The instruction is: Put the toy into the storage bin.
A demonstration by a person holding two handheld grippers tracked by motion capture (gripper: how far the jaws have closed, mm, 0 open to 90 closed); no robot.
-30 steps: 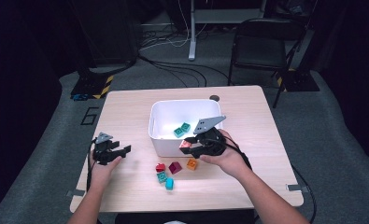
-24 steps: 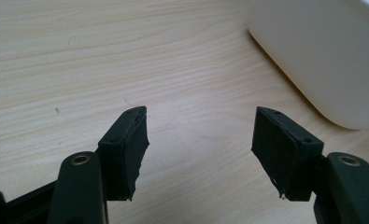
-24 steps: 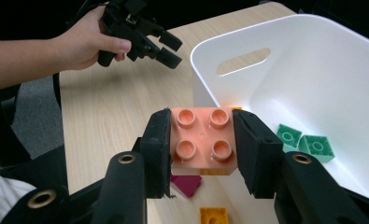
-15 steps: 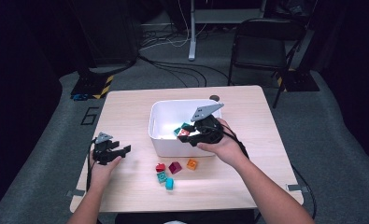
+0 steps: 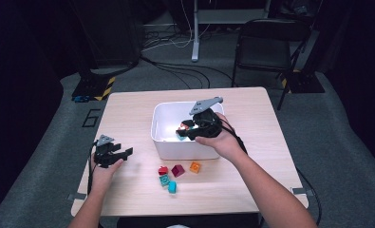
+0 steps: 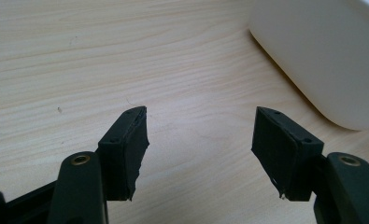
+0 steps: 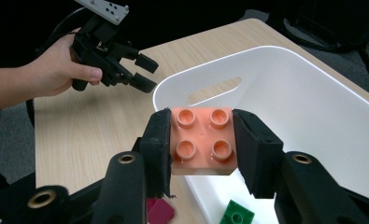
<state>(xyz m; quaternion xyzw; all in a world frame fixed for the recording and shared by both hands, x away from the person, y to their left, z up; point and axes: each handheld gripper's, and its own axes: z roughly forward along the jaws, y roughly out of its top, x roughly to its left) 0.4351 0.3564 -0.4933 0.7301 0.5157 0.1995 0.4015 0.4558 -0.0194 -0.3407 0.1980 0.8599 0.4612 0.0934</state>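
Since a second ago, the right claw [image 5: 185, 130] has carried its salmon-pink four-stud block [image 7: 202, 140] up from the bench [image 5: 128, 114] near the loose bricks and over the white bin [image 5: 175, 148]; the left claw [image 5: 123, 154] has kept its place.

Nearest the person, a small cluster lies on the bench just in front of the bin's near wall — a light-blue brick [image 5: 172, 187], a teal brick [image 5: 164, 179], a red brick [image 5: 163, 170], a maroon piece [image 5: 177, 170] and an orange brick [image 5: 195, 166], close together but not stacked.

To the left of them, the left claw hovers low over bare wood, its jaws wide apart with nothing between them; in the left gripper view the bin's rounded corner [image 6: 322, 60] sits beyond the right jaw.

Farther in, the right claw is clamped on the salmon block by two opposite sides, studs facing the gripper's camera. The block hangs above the bin's near edge — over the interior. Below it, on the bin floor, lies a green brick [image 7: 237, 214]. The bin has a slot handle [image 7: 215, 91] in its far wall.
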